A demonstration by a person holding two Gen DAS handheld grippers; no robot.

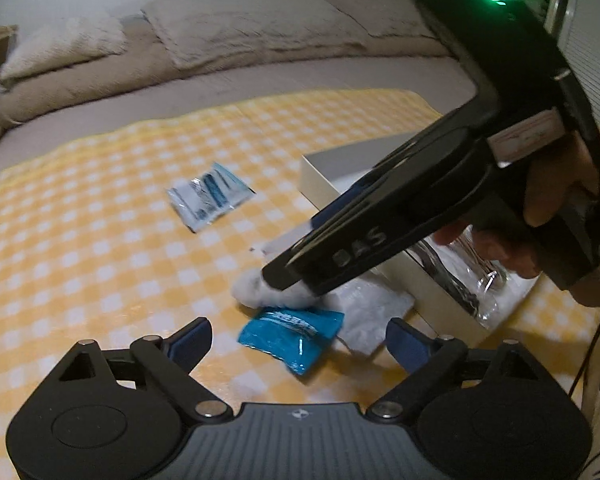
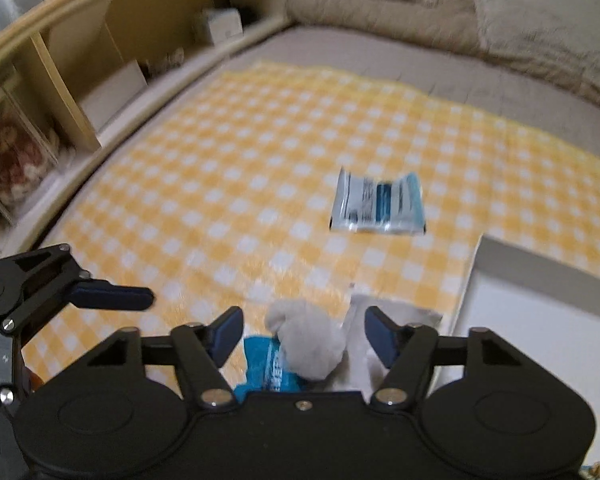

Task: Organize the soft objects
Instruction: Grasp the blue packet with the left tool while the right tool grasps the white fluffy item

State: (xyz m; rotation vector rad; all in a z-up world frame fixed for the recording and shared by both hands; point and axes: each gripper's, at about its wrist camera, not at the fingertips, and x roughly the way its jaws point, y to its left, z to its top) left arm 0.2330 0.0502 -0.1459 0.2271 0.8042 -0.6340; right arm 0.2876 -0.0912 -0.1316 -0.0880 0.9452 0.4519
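My right tongs (image 2: pixel 302 338) hang open astride the cotton wad (image 2: pixel 308 344), directly ahead; my left tongs (image 1: pixel 298 338), open and empty, sit farther back.

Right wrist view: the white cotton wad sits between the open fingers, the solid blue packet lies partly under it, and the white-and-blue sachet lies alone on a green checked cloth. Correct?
Not quite: the checked cloth is yellow and white, not green, as the right wrist view shows. The rest holds: the white cotton wad sits between the open fingers of the right gripper, the solid blue packet lies partly under it, and the white-and-blue sachet lies alone.
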